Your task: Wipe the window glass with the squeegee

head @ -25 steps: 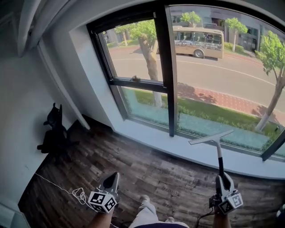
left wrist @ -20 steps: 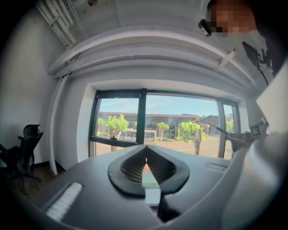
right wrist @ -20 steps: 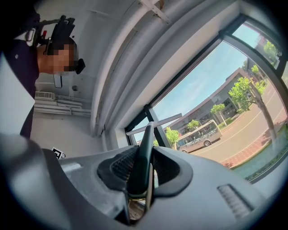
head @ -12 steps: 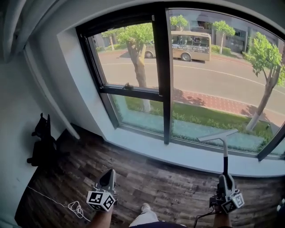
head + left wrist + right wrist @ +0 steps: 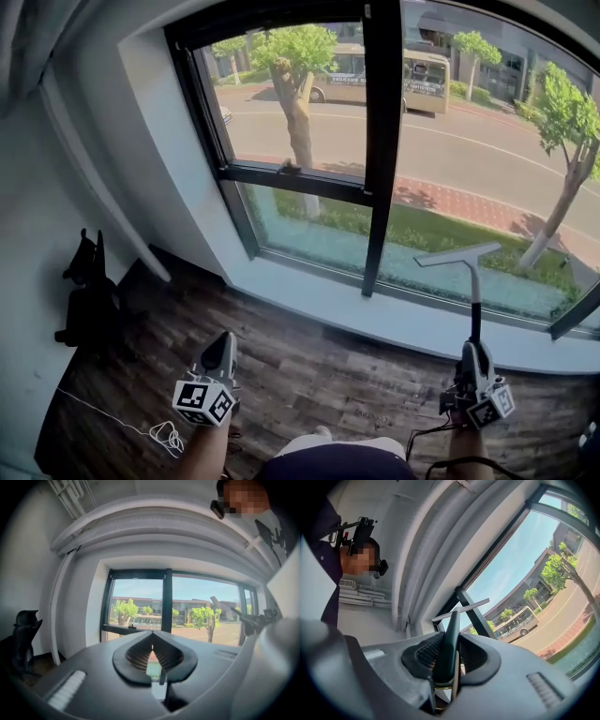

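Far left: black chair (image 5: 86, 295) against the wall, white cable (image 5: 155, 433) looped on the wood floor (image 5: 309, 366). Left gripper (image 5: 222, 354) low over the floor, jaws pressed together, tips meeting, nothing between them. Window glass (image 5: 300, 103) ahead, dark centre mullion (image 5: 380, 150), pale sill (image 5: 375, 314) below. Right gripper (image 5: 474, 358) pinches the squeegee (image 5: 474, 300) by its dark handle. Handle stands upright, blade on top, in front of the lower right pane. Blade-to-glass contact: cannot tell.

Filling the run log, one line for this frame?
right gripper: shut on squeegee | blade: up by window glass, contact unclear | left gripper: shut, empty
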The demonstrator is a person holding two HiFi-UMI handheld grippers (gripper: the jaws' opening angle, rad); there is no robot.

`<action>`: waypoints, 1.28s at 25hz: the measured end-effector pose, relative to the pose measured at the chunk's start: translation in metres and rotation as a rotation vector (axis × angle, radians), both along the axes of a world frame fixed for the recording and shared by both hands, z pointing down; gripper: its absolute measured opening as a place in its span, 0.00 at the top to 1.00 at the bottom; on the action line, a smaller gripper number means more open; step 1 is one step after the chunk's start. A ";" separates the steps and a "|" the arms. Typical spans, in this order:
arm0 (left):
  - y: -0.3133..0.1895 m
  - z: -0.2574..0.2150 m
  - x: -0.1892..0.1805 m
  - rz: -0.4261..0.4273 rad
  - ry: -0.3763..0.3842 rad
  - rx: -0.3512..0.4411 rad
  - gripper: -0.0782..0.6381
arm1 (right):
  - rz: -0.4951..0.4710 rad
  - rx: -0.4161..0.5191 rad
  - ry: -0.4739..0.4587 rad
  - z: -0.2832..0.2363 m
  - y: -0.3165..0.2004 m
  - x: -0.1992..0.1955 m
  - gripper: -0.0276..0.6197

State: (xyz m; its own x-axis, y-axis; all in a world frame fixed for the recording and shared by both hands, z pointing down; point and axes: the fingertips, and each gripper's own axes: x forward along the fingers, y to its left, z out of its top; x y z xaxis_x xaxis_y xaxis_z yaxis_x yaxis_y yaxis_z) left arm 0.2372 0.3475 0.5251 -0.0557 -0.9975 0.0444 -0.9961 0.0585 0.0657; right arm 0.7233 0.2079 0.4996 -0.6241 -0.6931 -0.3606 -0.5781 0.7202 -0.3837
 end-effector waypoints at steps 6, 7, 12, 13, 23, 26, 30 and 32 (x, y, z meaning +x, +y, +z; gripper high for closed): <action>-0.016 0.009 -0.054 -0.038 0.000 -0.020 0.89 | -0.068 -0.040 0.001 -0.011 -0.023 -0.077 0.80; -0.019 0.011 -0.058 -0.043 0.008 -0.026 0.89 | -0.076 -0.056 -0.002 -0.019 -0.026 -0.089 0.80; -0.035 0.014 -0.078 -0.050 0.007 -0.042 0.89 | -0.098 -0.070 0.022 -0.015 -0.062 -0.119 0.80; -0.037 0.015 -0.086 -0.058 0.000 -0.045 0.89 | -0.107 -0.074 0.015 -0.015 -0.070 -0.128 0.80; -0.111 0.004 -0.166 -0.127 -0.025 -0.074 0.89 | -0.166 -0.054 0.010 -0.020 -0.180 -0.215 0.80; -0.150 0.015 -0.185 -0.132 0.013 -0.104 0.89 | -0.230 -0.045 0.012 -0.016 -0.209 -0.239 0.80; -0.207 0.018 -0.193 -0.109 0.018 -0.117 0.89 | -0.243 -0.008 0.019 -0.021 -0.252 -0.272 0.80; -0.238 0.014 -0.201 -0.114 0.015 -0.128 0.89 | -0.254 0.018 0.004 -0.037 -0.272 -0.291 0.80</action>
State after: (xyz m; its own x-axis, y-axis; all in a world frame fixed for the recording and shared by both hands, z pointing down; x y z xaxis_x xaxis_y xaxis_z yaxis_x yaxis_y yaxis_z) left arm 0.0367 0.1092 0.5389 -0.1662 -0.9710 0.1721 -0.9816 0.1795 0.0650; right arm 0.4327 -0.0645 0.4625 -0.7788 -0.5072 -0.3690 -0.3790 0.8493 -0.3676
